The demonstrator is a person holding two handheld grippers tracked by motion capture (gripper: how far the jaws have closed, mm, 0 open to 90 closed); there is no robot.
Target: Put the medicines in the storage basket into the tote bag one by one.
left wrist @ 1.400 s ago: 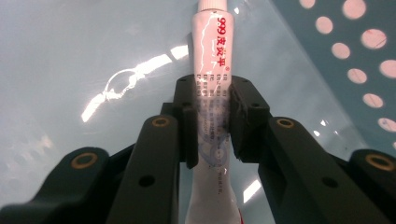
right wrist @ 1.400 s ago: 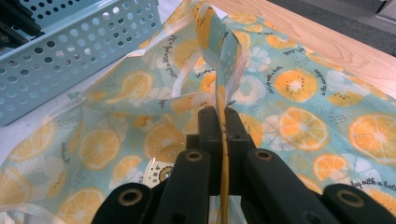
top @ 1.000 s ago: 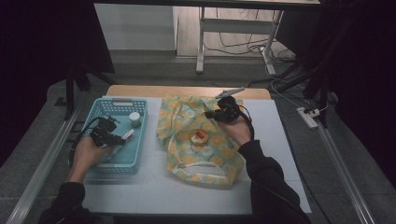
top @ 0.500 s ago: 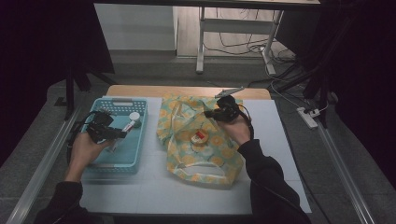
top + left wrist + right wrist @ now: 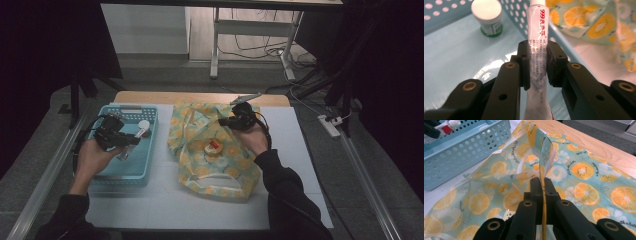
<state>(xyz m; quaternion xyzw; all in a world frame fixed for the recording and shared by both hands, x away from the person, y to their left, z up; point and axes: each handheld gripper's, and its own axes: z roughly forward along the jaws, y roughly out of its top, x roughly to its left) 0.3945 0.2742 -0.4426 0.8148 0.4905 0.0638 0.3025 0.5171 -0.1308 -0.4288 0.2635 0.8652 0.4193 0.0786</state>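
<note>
The tube [image 5: 537,37] sits clamped in the left claw [image 5: 120,137] above the basket [image 5: 127,172], its long axis running along the jaws, cap pointing toward the bag [image 5: 215,165], which lies just right of the basket. The right claw [image 5: 543,186], nearer the bag, pinches its rim, holding the mouth up. One tube, one bottle [image 5: 487,17] in the basket, one bag, one round thing [image 5: 214,147] on it.

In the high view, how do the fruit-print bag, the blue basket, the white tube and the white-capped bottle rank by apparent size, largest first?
1. Fruit-print bag
2. Blue basket
3. White tube and white-capped bottle: both tiny, too alike to rank.
</note>
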